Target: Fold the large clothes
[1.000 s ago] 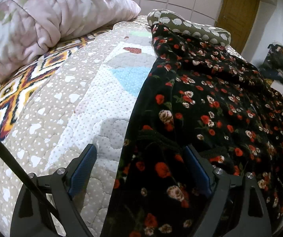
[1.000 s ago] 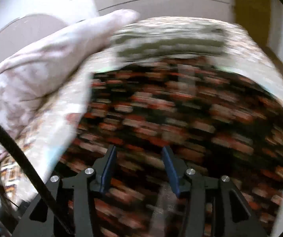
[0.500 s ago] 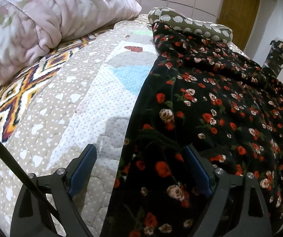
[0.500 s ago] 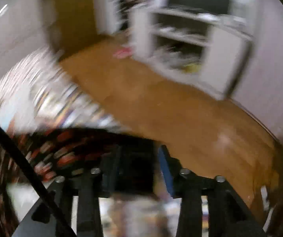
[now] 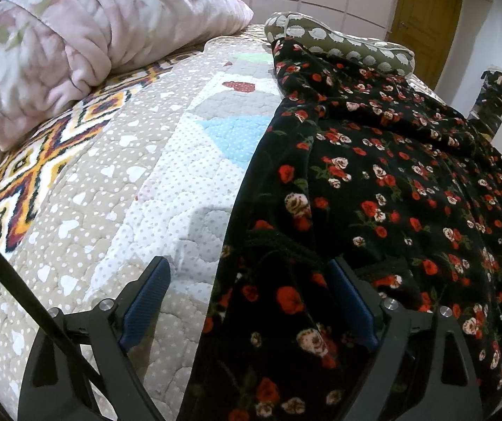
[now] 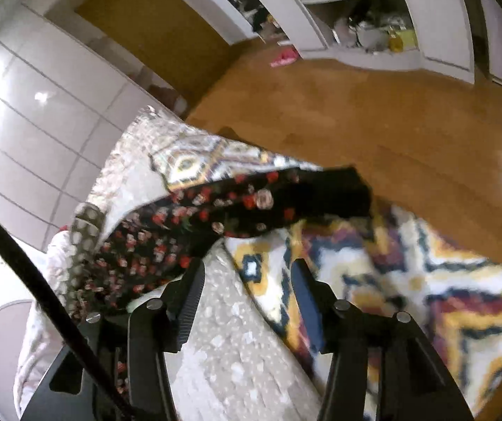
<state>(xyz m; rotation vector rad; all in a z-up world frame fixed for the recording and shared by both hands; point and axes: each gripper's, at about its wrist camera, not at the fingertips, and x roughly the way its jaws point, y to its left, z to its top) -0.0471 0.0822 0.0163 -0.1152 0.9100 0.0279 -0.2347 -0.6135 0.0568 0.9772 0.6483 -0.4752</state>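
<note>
A large black garment with red and white flowers lies spread over the quilted bed cover. My left gripper is open and low over the garment's left edge, with the right finger on the cloth and the left finger over the quilt. In the right wrist view, my right gripper is open and empty above the bed's corner. A sleeve or end of the garment lies just beyond its fingertips, over the patterned blanket.
A pink floral duvet is bunched at the bed's far left. A green spotted pillow lies at the head. Past the bed edge are a wood floor, white shelving, a wardrobe and a door.
The right gripper has swung fast from above the garment toward the bed's corner and floor side, and now steadies near the garment's end. The left gripper has hardly moved.
</note>
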